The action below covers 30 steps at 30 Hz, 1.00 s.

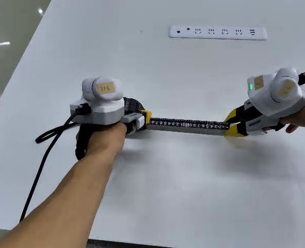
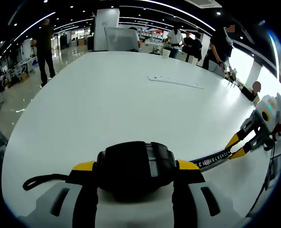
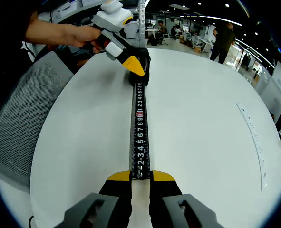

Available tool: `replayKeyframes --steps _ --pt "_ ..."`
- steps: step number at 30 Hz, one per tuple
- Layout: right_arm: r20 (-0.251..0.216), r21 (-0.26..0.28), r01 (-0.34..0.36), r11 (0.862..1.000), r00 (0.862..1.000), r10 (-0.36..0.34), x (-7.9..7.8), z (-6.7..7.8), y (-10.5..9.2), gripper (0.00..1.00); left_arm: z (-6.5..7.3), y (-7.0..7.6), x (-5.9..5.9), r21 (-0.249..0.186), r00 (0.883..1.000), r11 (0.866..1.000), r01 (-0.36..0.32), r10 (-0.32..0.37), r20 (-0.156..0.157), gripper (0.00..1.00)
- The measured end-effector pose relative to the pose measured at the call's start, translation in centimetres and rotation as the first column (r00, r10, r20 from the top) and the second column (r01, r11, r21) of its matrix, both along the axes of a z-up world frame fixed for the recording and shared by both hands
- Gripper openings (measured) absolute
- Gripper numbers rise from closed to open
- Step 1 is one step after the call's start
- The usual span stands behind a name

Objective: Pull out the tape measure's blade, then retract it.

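A black tape measure case (image 2: 135,166) sits clamped between the yellow-tipped jaws of my left gripper (image 1: 142,118), low over the white table (image 1: 167,175). Its dark numbered blade (image 1: 188,124) stretches rightward, just above the table, to my right gripper (image 1: 229,123), which is shut on the blade's end. In the right gripper view the blade (image 3: 140,133) runs straight away from the jaws to the case (image 3: 141,66) held by the left gripper (image 3: 130,64). In the left gripper view the blade (image 2: 211,159) leads to the right gripper (image 2: 237,146).
A white power strip (image 1: 218,32) lies on the far side of the table. A black cable (image 1: 49,150) trails from the left gripper toward the table's near left edge. A grey mesh chair (image 3: 21,137) stands by the table, and people stand in the room behind.
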State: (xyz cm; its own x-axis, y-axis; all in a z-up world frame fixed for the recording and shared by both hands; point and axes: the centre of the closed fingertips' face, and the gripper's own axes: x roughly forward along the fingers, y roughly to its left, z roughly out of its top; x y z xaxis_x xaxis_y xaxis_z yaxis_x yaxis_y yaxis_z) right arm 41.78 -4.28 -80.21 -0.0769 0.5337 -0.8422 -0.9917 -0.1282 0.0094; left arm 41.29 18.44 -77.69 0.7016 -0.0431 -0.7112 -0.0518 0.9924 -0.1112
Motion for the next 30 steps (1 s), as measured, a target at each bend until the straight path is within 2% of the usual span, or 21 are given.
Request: replayKeyframes --steps 30 --pt "-0.004 0.011 -0.006 1.000 1.000 0.006 0.0 0.1 1.7 0.09 -0.1 0.1 0.0 -0.008 1.000 1.000 -0.005 0.005 -0.002 0.58"
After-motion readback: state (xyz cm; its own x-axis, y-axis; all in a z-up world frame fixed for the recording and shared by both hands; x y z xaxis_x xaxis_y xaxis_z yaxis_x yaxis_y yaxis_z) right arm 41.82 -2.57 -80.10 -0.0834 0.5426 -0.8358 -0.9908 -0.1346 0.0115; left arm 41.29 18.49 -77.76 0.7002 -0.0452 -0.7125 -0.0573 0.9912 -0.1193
